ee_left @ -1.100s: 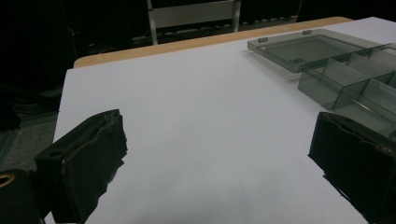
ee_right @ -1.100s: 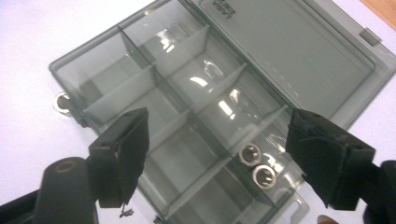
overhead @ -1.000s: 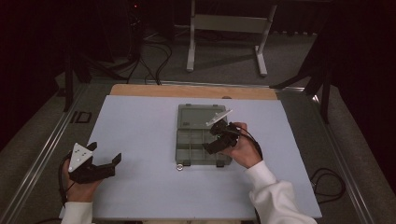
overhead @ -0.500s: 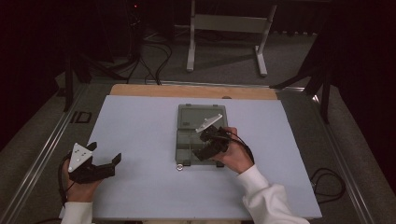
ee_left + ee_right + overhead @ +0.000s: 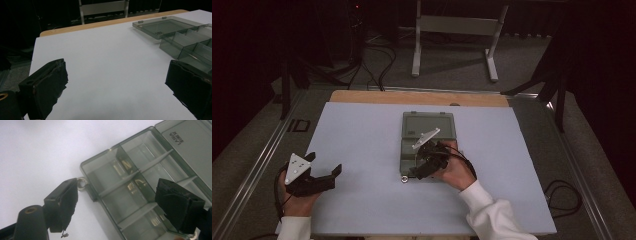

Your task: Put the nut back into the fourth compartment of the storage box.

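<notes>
now the right tool [image 5: 421, 169], jaws wide and empty, hovers over the near left corner of the open box [image 5: 409, 161] mid surface [image 5: 362, 135]; left tool [image 5: 323, 172], also wide, sits far left.

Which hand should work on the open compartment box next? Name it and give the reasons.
Right. The right tongs hover open directly over the compartment box, near its ring. The left tongs sit open at the mat's near left, well apart from it.

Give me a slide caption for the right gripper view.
Open tongs hover over an open, empty compartment box on a white table.
</notes>
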Motion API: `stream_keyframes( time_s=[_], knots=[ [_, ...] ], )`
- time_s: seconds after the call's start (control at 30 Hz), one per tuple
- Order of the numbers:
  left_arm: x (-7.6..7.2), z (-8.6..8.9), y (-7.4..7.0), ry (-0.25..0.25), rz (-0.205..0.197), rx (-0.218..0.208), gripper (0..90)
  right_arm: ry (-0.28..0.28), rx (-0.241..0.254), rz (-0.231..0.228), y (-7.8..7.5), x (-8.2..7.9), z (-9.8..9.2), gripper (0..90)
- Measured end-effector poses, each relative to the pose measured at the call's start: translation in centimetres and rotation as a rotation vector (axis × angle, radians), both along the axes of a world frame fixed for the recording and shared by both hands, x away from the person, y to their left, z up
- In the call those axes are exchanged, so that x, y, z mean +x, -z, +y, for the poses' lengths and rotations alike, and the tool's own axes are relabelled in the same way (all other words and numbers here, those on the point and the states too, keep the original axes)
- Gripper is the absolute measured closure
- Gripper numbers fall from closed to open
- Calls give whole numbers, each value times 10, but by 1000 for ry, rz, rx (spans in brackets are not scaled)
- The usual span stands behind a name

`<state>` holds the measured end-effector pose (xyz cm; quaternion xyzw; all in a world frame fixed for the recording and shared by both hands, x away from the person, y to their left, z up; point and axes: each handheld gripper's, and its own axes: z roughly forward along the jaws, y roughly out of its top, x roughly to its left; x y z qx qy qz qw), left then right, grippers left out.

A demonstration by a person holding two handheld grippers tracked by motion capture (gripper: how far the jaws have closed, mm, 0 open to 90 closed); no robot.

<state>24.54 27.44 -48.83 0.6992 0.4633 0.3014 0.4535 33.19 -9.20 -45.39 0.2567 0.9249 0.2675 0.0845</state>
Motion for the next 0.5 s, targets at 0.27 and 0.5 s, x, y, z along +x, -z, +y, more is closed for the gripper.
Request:
stream_keyframes(
  time_s=[0.27,0.5],
  knots=[
    [0,0,0,1,0,0,38,-29,6,11,4,-6,9,187],
    [0,0,0,0,0,-1,38,-70,4,17,8,-13,18,191]
  ],
)
